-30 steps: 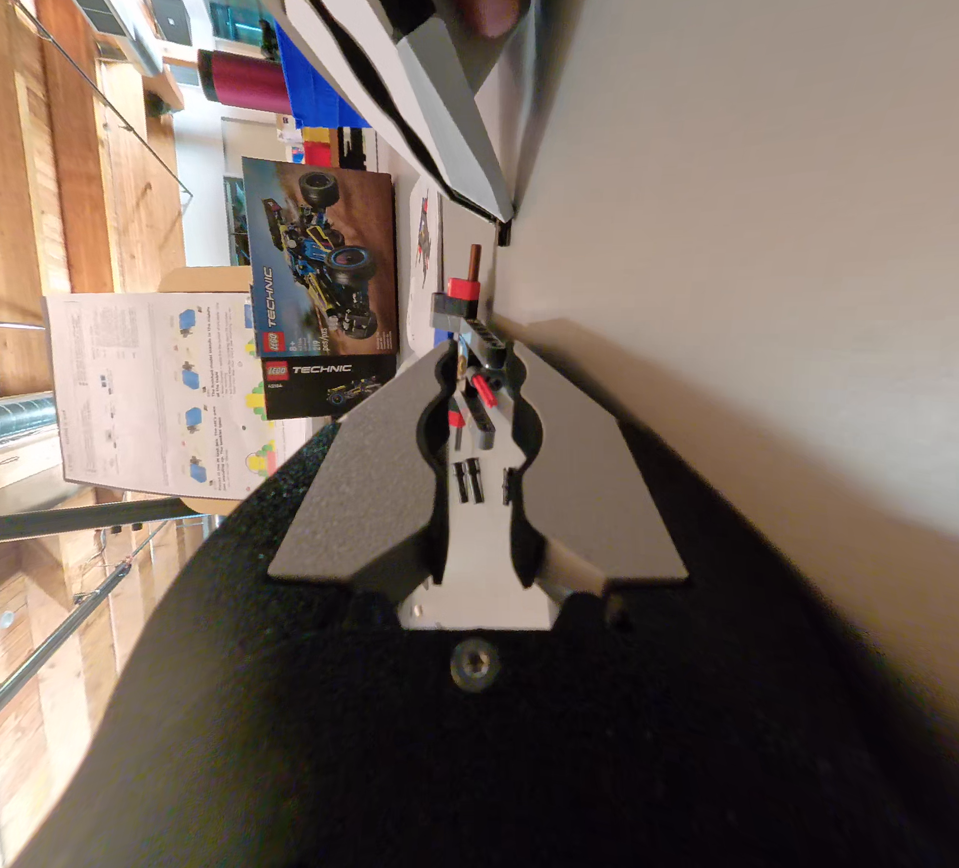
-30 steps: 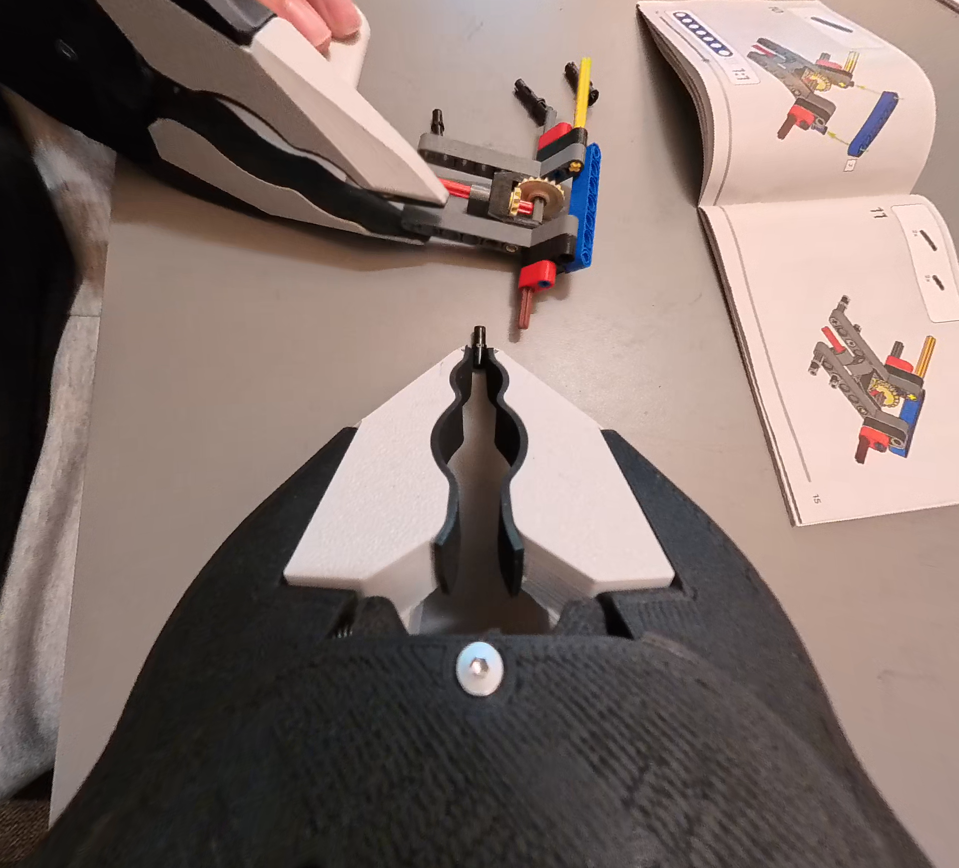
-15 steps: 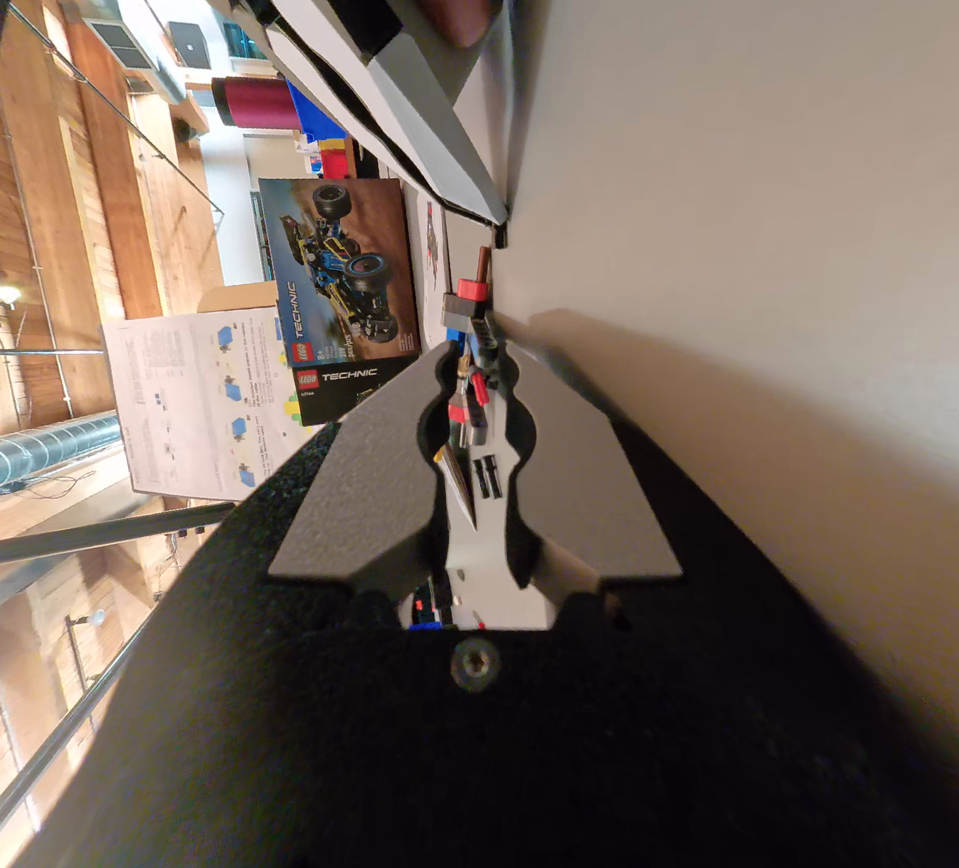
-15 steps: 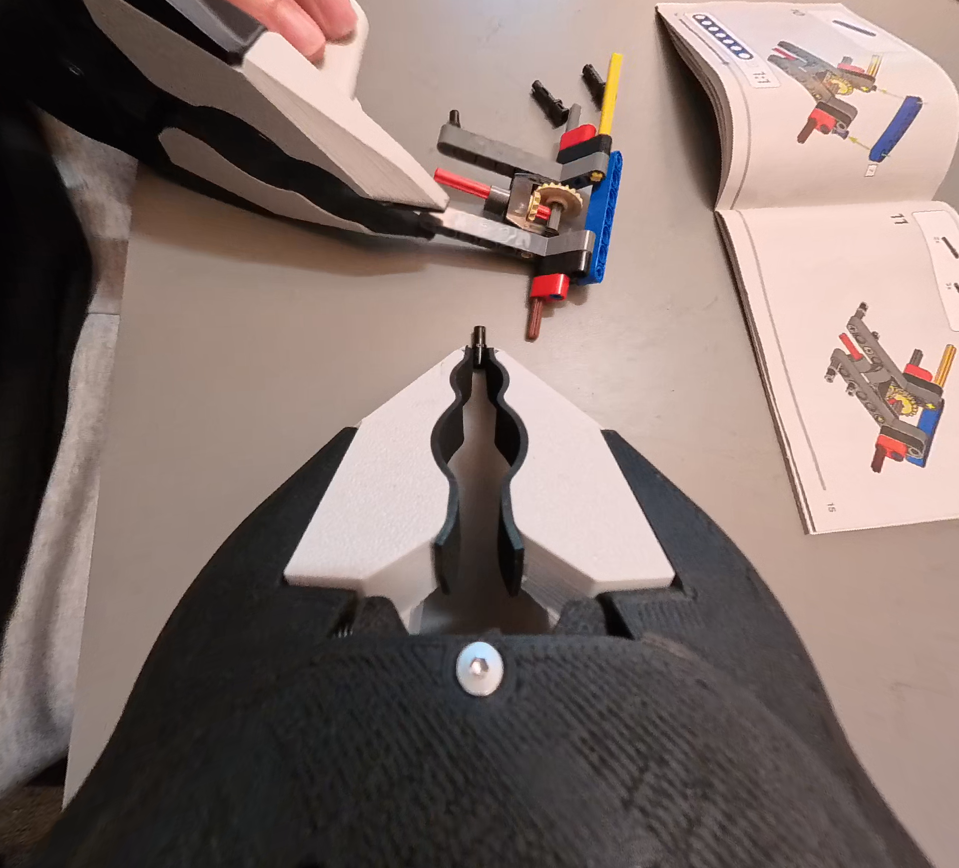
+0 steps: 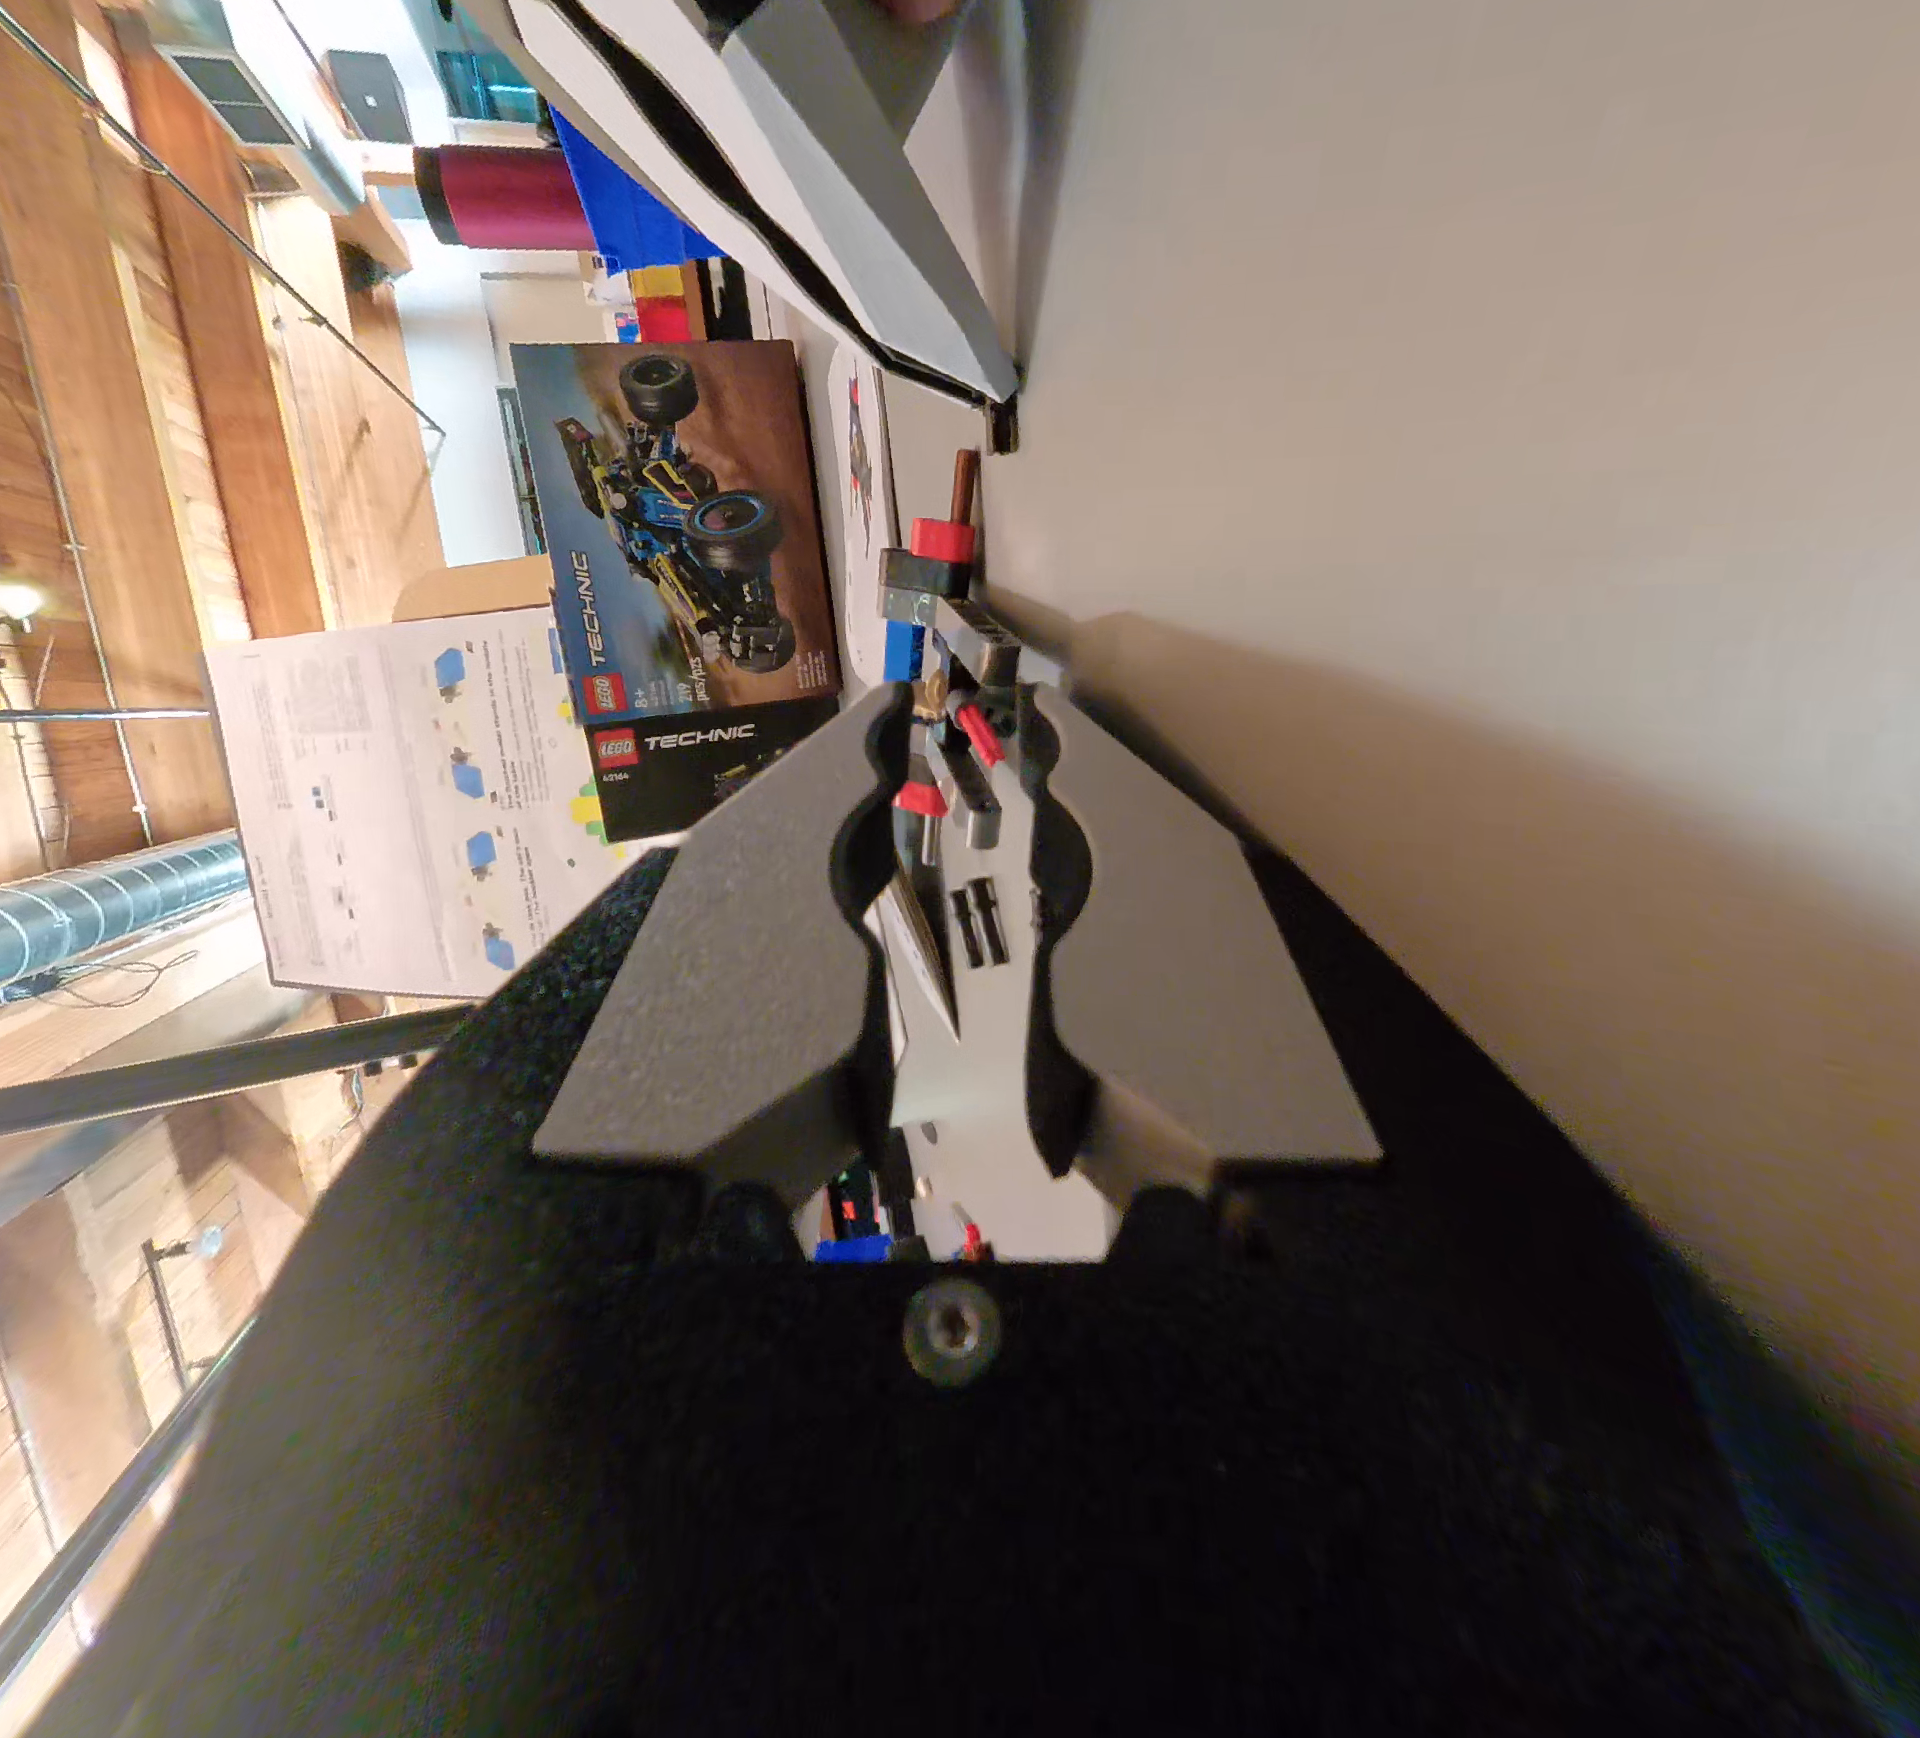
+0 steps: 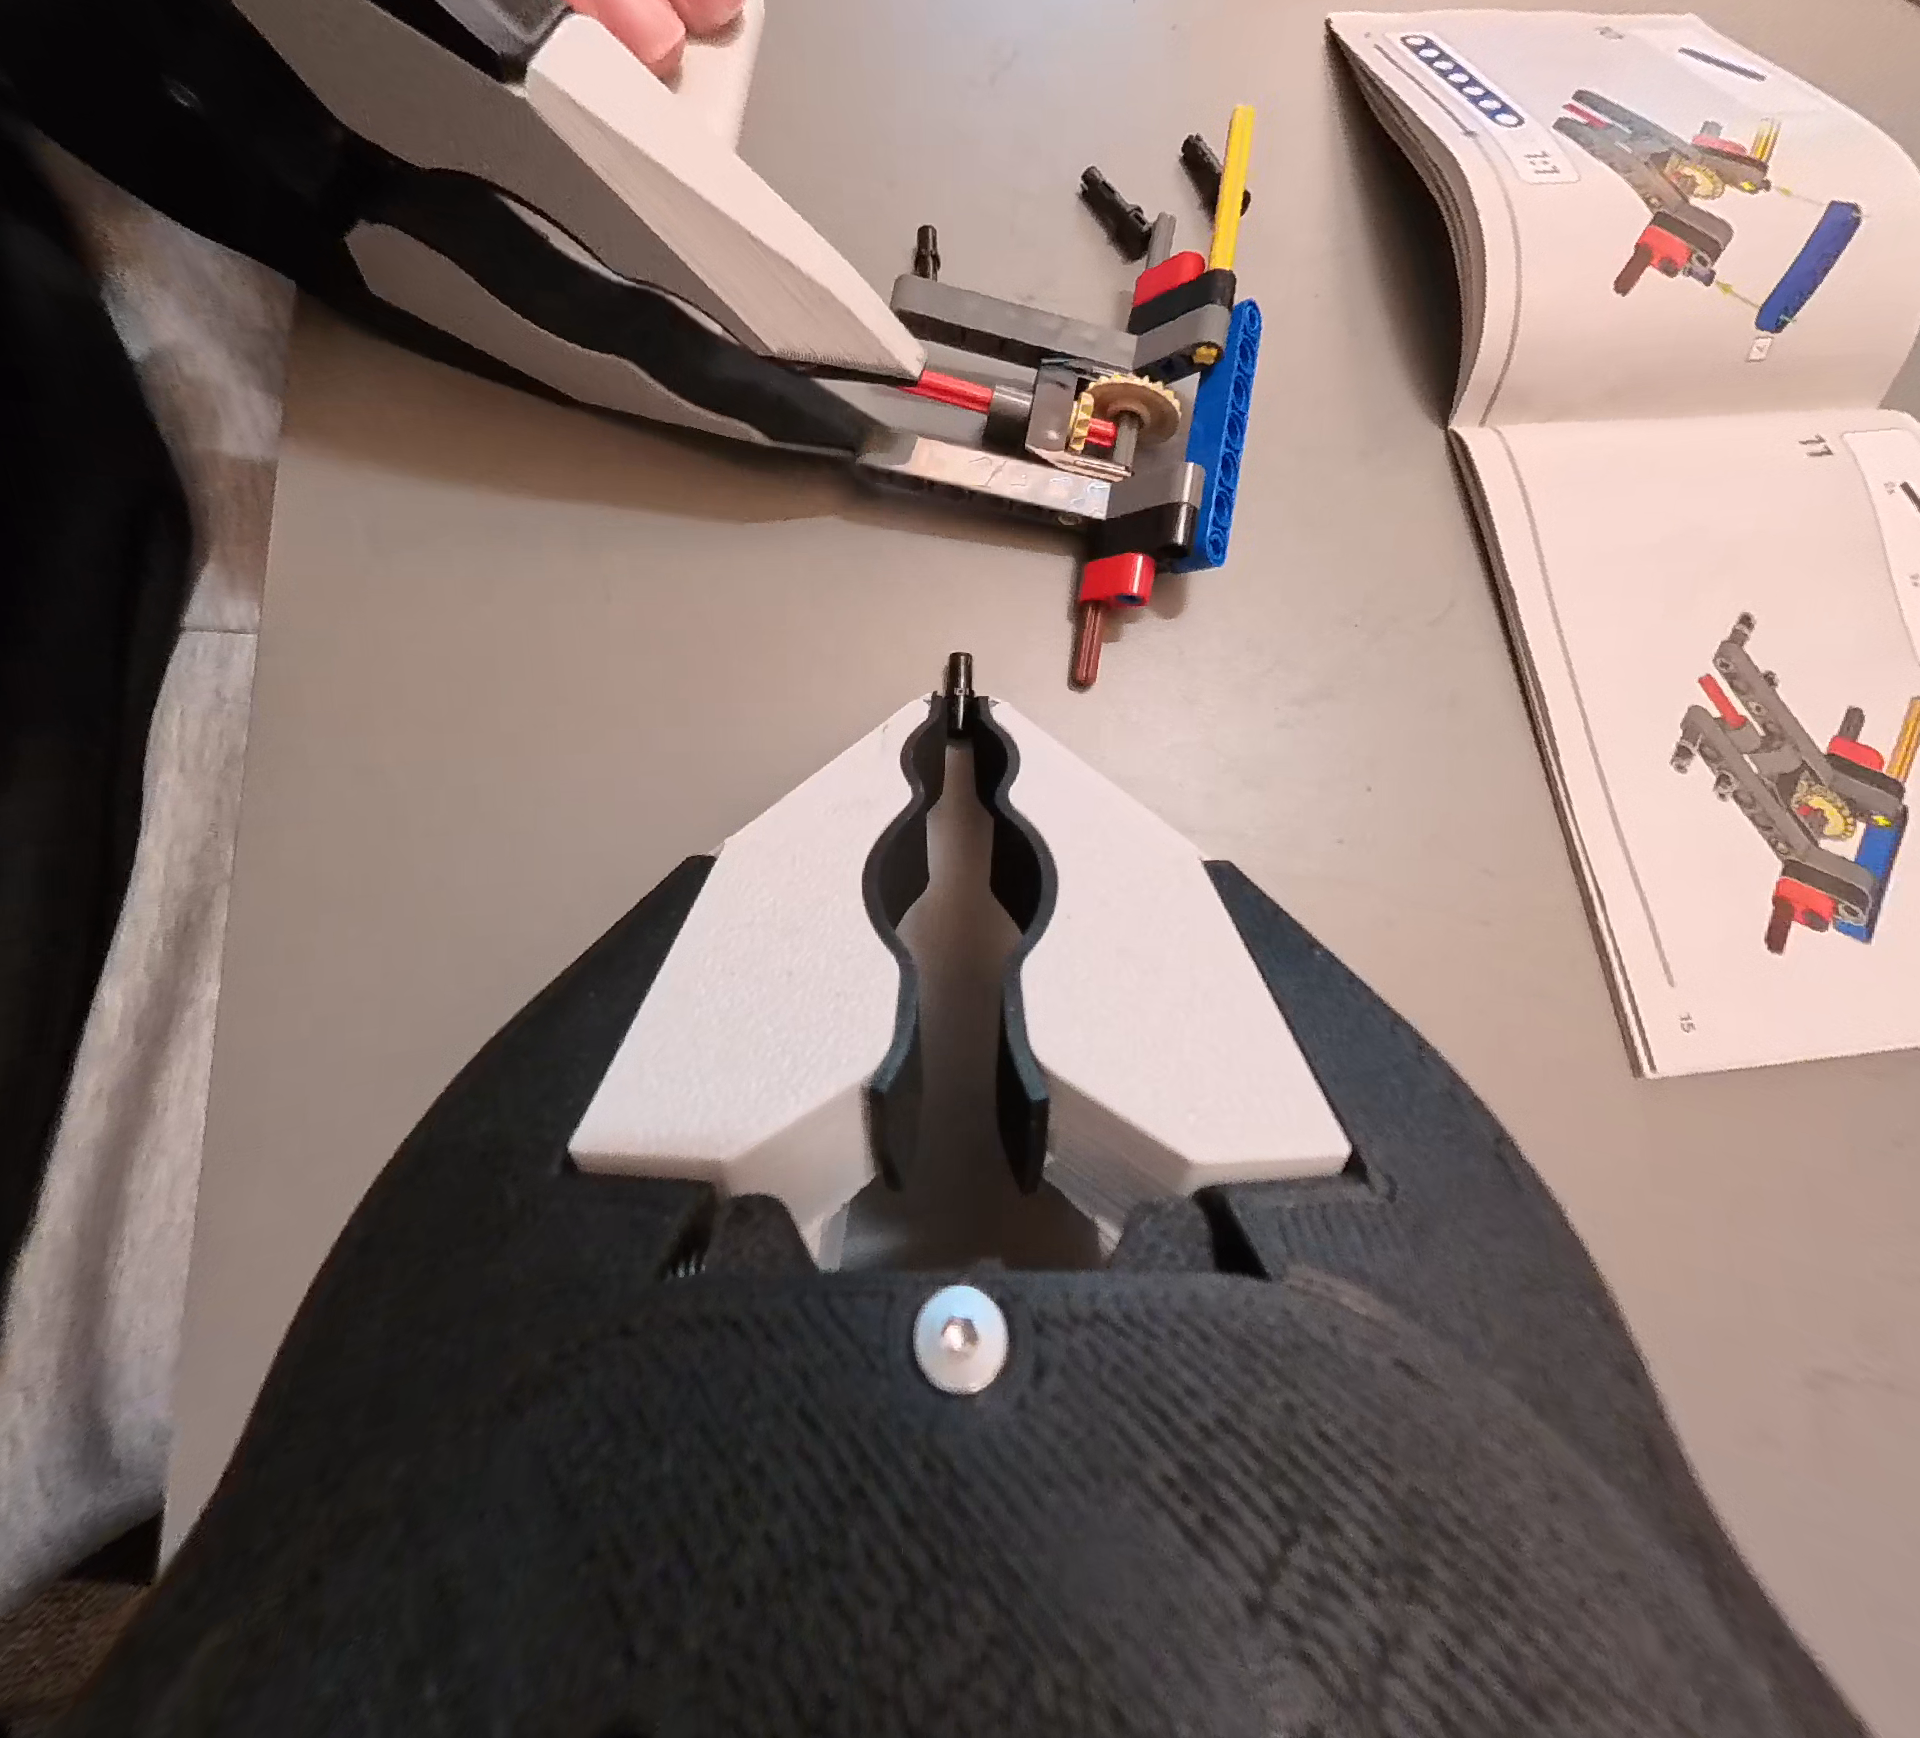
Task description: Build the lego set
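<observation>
One smooth grey table (image 6: 623, 753) carried everything. One open paper instruction booklet (image 6: 1662, 649) lay at the right. One partly built assembly of grey, blue and red plastic beams (image 6: 1122, 410), with a tan toothed gear, sat far of centre. The left gripper (image 6: 883, 400), white wedge-shaped fingers with black pads, was clamped on its grey beam. The right gripper (image 6: 961, 712) pinched one small black plastic pin (image 6: 959, 686). Two loose black pins (image 6: 1117, 197) lay beyond.
</observation>
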The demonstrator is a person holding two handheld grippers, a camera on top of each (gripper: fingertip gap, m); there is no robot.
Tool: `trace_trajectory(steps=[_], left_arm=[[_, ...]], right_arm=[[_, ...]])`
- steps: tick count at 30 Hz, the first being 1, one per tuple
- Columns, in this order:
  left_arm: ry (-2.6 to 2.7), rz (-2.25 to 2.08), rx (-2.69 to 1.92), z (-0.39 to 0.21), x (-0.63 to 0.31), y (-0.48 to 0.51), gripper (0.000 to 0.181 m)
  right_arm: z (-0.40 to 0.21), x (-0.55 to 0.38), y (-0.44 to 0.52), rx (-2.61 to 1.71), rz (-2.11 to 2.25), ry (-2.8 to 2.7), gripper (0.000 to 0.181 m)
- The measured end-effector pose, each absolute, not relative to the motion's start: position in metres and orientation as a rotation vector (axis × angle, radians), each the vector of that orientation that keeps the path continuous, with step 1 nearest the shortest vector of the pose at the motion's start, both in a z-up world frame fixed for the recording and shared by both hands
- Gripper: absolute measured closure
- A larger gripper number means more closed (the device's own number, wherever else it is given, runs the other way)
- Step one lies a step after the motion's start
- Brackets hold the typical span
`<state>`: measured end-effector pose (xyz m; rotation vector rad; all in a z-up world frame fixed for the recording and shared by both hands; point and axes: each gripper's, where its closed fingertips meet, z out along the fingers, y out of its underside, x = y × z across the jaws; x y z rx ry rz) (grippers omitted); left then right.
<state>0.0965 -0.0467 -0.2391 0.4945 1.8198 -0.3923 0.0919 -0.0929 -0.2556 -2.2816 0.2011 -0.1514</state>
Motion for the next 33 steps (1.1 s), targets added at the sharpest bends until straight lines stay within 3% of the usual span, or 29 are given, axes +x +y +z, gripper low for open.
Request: trace_trajectory(steps=[14,18,29,33], left_arm=[[1.807,-0.402,0.546,-0.2399,0.0961,-0.0536,0.169],[1.804,-0.407,0.536,-0.2413,0.0972,-0.0533,0.181],[1.786,-0.453,0.520,-0.2388,0.0970,-0.0523,0.181],[1.841,-0.473,0.526,-0.2423,0.0925,-0.0531,0.168]], right_arm=[[-0.2555,0.0917,-0.0921,-2.281,-0.145,0.205,0.179],[-0.2555,0.0917,-0.0921,-2.280,-0.139,0.208,0.179],[-0.2555,0.0918,-0.0920,-2.281,-0.140,0.207,0.179],[-0.2554,0.0912,-0.0922,-2.280,-0.128,0.208,0.178]])
